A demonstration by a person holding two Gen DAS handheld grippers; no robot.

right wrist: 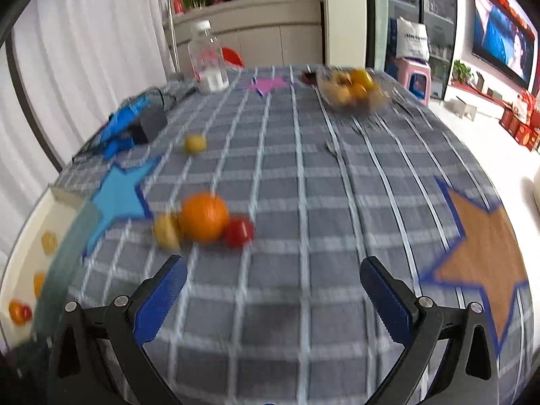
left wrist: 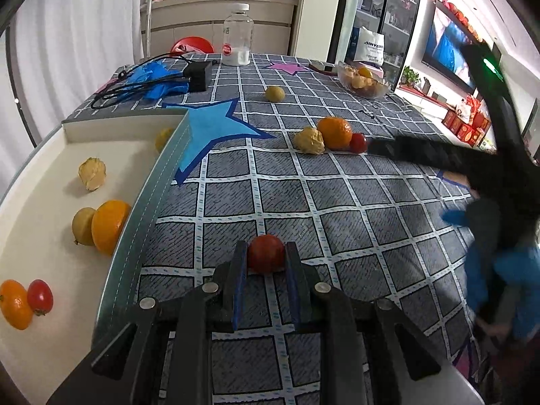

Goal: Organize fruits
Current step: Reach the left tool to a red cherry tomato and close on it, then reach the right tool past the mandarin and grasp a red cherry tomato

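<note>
left wrist view: we find the left gripper (left wrist: 266, 258) clamped on a red tomato (left wrist: 266, 253) at lower centre; the white tray (left wrist: 40, 182) lies to its left. the right gripper (right wrist: 273, 278) gapes empty, orange (right wrist: 204, 217) cluster ahead-left.

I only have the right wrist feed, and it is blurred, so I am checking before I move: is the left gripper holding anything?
Observer: Yes. The left gripper is shut on a red tomato, just right of the white tray.
Operator: What is already in that tray? I only see smears.
Observer: An orange touching a lemon, a papery husked fruit, and an orange tomato beside a small red tomato.
Operator: Is my gripper close to the loose cluster?
Observer: The right gripper is open; in the left view one of its fingertips is right beside the cluster's cherry tomato.
</note>
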